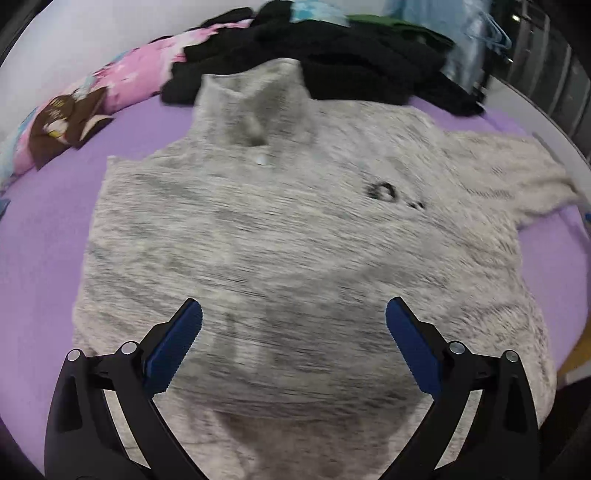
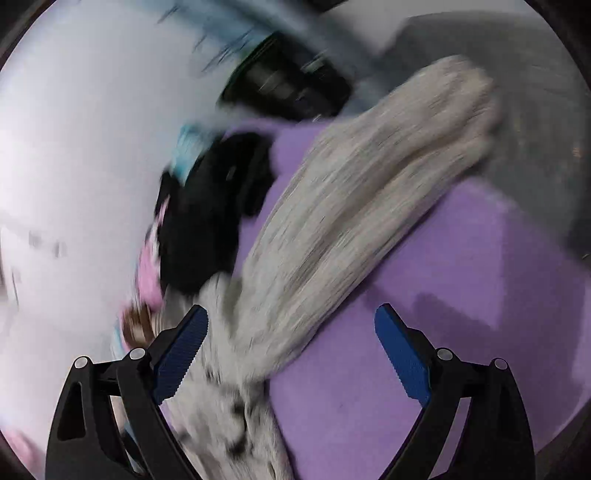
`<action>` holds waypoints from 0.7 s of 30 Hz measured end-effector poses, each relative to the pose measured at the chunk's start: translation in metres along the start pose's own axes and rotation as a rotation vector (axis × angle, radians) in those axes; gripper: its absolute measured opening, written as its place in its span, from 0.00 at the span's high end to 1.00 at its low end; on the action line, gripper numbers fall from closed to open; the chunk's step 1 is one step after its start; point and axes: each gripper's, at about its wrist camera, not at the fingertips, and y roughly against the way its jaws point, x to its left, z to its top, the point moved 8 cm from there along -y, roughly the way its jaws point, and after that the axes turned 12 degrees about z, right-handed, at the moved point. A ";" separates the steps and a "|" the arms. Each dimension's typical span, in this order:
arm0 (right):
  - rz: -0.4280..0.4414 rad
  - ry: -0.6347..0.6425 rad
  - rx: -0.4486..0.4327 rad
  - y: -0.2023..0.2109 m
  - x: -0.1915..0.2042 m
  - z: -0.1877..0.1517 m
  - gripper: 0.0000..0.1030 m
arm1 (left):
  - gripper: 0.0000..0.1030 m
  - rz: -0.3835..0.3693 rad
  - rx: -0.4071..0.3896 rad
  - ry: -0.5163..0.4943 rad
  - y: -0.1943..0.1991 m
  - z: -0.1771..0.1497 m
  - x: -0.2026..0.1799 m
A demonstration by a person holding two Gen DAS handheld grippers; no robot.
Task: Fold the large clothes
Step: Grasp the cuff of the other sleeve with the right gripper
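Blue-padded fingers (image 1: 173,347) of the left gripper (image 1: 293,321) stand wide apart with nothing between them, hovering over the lower body of a fuzzy grey sweater (image 1: 280,236). Ahead of the fingertips the sweater lies spread flat, front up, on a purple surface (image 1: 40,236). Its tall collar (image 1: 255,99) points away from the fingers, with a small white button (image 1: 261,159) just below it and a dark mark (image 1: 384,192) on the chest, ahead and to the right. One sleeve (image 1: 517,177) reaches out to the far right. Beyond the collar lies a heap of black clothes (image 1: 332,62), with a green garment (image 1: 399,26) behind it and a pink patterned cloth (image 1: 122,85) to the far left.

In the right wrist view, which is badly blurred, the right gripper (image 2: 291,328) also has its fingers (image 2: 402,354) spread wide, clamping nothing. Between them and running ahead to the right lies the grey sweater's sleeve (image 2: 354,192), stretched across the purple surface (image 2: 461,288), its cuff end at the far edge. The spotted part of the sweater (image 2: 236,417) sits close beside the left finger. Black clothes (image 2: 210,221) lie ahead to the left; whether they touch the sleeve cannot be told through the blur.
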 end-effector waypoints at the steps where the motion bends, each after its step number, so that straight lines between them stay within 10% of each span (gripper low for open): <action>1: -0.001 -0.021 -0.029 0.005 -0.007 0.010 0.12 | 0.07 -0.008 -0.003 -0.004 0.002 -0.001 -0.006; 7: -0.044 -0.167 -0.173 0.033 -0.059 0.068 0.13 | 0.07 -0.018 0.008 -0.027 0.002 -0.003 -0.028; 21: -0.043 -0.288 -0.186 0.021 -0.099 0.091 0.19 | 0.07 -0.024 0.017 -0.052 0.000 -0.006 -0.043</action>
